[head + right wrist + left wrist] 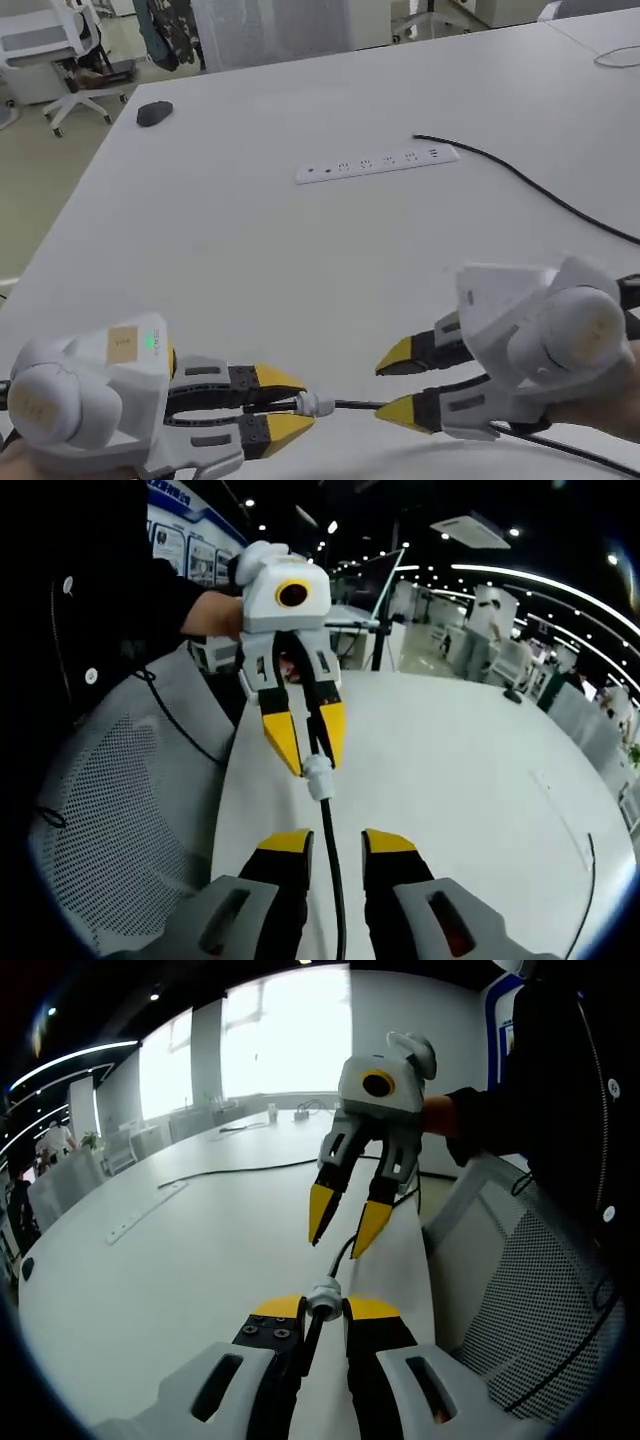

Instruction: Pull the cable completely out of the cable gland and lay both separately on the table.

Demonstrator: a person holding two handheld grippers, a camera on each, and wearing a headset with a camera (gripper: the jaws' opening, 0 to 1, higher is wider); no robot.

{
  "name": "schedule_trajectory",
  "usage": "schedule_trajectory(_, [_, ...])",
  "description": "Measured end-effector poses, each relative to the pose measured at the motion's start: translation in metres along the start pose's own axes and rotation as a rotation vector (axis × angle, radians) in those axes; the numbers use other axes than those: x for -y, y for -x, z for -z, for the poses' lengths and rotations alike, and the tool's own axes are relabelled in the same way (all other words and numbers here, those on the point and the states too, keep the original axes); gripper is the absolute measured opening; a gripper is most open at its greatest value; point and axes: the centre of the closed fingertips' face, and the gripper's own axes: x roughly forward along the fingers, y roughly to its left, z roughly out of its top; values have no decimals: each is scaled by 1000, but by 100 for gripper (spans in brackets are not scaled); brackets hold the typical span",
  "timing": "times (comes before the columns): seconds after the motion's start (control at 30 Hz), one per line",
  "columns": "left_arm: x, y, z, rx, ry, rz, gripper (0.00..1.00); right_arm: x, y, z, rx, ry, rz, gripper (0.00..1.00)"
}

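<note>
A small white cable gland (316,404) sits at the tips of my left gripper (290,404), which is shut on it just above the white table (250,260). A thin black cable (355,405) runs out of the gland to the right and passes between the yellow fingertips of my right gripper (385,390), which stands open around it without pinching. In the left gripper view the gland (322,1293) sticks out of my own left gripper (325,1308), with the right gripper (338,1245) facing it. In the right gripper view the cable (328,860) lies inside my right gripper (337,842), leading to the gland (318,778).
A white power strip (378,163) lies mid-table with a black cord (530,185) trailing to the right. A dark mouse (153,113) rests at the far left edge. Office chairs (60,60) stand beyond the table. A grey mesh chair (530,1290) is close beside the near edge.
</note>
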Motion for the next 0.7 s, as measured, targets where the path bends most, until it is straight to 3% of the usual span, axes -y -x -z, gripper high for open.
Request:
schedule_trajectory(0.07, [1,1,-1,5,0,-2,15,-6,-9,1,-19,12,-42,12])
schedule_trajectory(0.27, [3,4,-3,20,-1,-8,15,-12,-21,-1,-41,43,-79,4])
schedule_trajectory(0.3, [3,5,-3,24,3,-9,15,-10,-22,0,-52,61,-69,0])
schedule_trajectory(0.5, [3,11,-2,33,6,-21,15,-12,-20,-1,-83,125,-80,0])
schedule_trajectory(0.7, [1,27,1,47,24,-48,15,-11,-18,0,-95,136,-82,0])
